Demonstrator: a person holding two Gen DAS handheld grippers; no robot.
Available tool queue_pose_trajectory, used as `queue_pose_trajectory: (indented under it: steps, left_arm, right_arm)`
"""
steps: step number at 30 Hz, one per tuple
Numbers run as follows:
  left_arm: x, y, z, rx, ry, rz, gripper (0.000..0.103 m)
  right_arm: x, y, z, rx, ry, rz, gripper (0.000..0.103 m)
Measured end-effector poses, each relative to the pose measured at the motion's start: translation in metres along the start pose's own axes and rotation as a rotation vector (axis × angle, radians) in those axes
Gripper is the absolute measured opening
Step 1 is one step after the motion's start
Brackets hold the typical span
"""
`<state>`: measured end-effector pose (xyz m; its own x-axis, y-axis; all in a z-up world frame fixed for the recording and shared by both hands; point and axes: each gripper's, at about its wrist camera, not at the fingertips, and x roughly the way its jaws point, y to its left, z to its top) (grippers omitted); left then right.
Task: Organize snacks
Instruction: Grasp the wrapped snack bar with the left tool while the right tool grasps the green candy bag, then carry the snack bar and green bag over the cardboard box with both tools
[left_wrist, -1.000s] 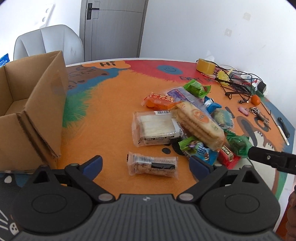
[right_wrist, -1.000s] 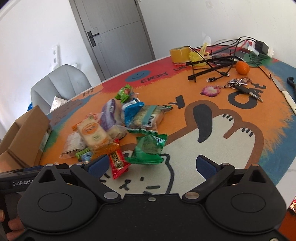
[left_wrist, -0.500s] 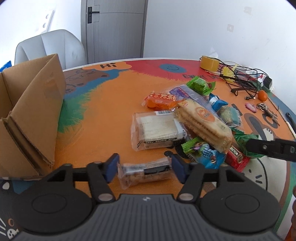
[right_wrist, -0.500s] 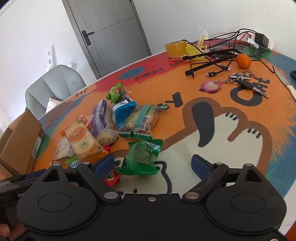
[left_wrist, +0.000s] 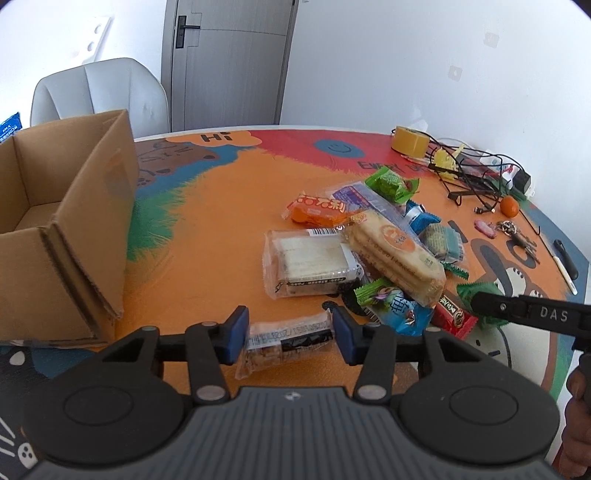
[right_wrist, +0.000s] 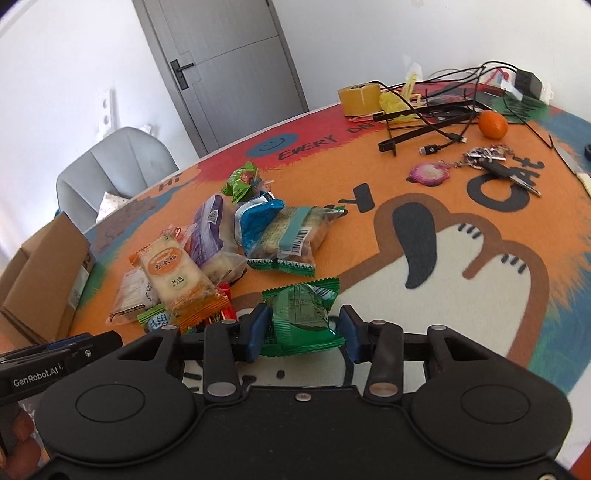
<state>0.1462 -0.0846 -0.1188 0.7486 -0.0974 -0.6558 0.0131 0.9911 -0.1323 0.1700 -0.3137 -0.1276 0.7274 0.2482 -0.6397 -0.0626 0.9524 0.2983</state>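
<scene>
A pile of snack packets (left_wrist: 373, 240) lies on the orange cartoon table mat (left_wrist: 207, 236); the pile also shows in the right wrist view (right_wrist: 229, 251). My left gripper (left_wrist: 288, 334) is shut on a clear cookie packet (left_wrist: 284, 341) with a black label, at the near edge of the pile. My right gripper (right_wrist: 301, 334) is shut on a green snack packet (right_wrist: 303, 317) in front of the pile. An open cardboard box (left_wrist: 62, 221) stands to the left, empty as far as I can see.
Behind the pile lie a tape roll (right_wrist: 360, 98), tangled black cables (right_wrist: 436, 118), an orange (right_wrist: 493, 124), keys (right_wrist: 487, 158) and a knife (right_wrist: 574, 170). A grey chair (left_wrist: 99, 96) and a door (left_wrist: 225, 62) stand beyond the table.
Both grippers moved forward and closed: the left onto the clear cookie packet, the right onto the green packet. Both were open a second ago.
</scene>
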Motion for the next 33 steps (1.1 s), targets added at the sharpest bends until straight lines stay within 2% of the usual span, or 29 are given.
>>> queue_pose_trajectory:
  steps: [14,33]
  left_arm:
    - [-0.047,0.008,0.004,-0.023,-0.11,0.012,0.049]
    - [-0.105,0.052,0.013,-0.099,-0.239,0.072,0.049]
  right_arm:
    - [-0.04,0.011,-0.003,-0.019,-0.103,0.043,0.04]
    - [-0.055,0.083,0.001,-0.126,-0.148,0.177,0.039]
